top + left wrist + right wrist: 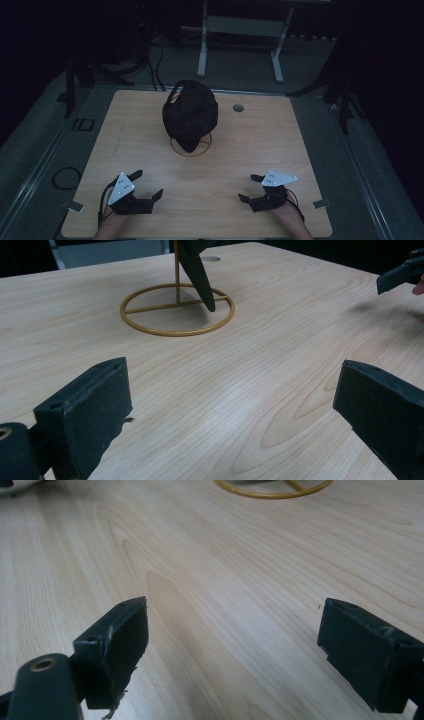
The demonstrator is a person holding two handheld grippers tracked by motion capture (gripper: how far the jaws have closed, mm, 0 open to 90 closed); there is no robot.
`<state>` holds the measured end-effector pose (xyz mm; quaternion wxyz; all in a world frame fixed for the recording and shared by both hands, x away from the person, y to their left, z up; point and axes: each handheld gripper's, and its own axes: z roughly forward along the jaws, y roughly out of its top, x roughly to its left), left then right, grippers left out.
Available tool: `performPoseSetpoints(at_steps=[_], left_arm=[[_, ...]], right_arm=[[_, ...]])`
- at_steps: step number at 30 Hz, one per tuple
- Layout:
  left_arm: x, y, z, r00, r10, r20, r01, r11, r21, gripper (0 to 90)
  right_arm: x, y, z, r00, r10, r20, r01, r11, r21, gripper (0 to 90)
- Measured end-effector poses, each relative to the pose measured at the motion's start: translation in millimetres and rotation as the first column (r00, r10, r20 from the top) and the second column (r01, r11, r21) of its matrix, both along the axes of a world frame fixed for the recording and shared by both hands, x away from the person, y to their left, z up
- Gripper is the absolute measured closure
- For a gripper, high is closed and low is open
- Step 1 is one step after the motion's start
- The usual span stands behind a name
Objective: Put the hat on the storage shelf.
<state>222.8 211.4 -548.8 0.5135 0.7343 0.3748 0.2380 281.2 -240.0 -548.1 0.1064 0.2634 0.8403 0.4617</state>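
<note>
Cap: black cloth cap (190, 114) on thin gold wire stand (177, 310) (mid-table)
Left gripper (148, 186): jaws wide apart, holding nothing
Right gripper (250, 188): the same

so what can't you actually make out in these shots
- Black cap, high view: dim light blurs its folds, and it hides the stand's post.
- Gold wire stand, left gripper view: top cut off by the upper edge.
- Same stand, right gripper view: cut by the top edge.
- Small round mark on the table: too small to identify.
</note>
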Motion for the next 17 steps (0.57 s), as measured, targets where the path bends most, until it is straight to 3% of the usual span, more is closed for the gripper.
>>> performPoseSetpoints(at_steps=[6, 17], left_arm=[[-0.2, -0.6, -0.3, 1.0000, -0.002, -0.002, 0.002, 1.0000, 0.001, 2.6], [1.1, -0.1, 0.2, 1.0000, -0.006, -0.003, 0.006, 0.9999, -0.010, 2.6]], right_arm=[[3.9, -10.3, -0.3, 0.9991, -0.042, 0.012, 0.042, 0.999, 0.003, 13.0], [4.6, -11.4, -2.6, 0.9987, -0.047, 0.019, 0.048, 0.999, -0.003, 13.2]])
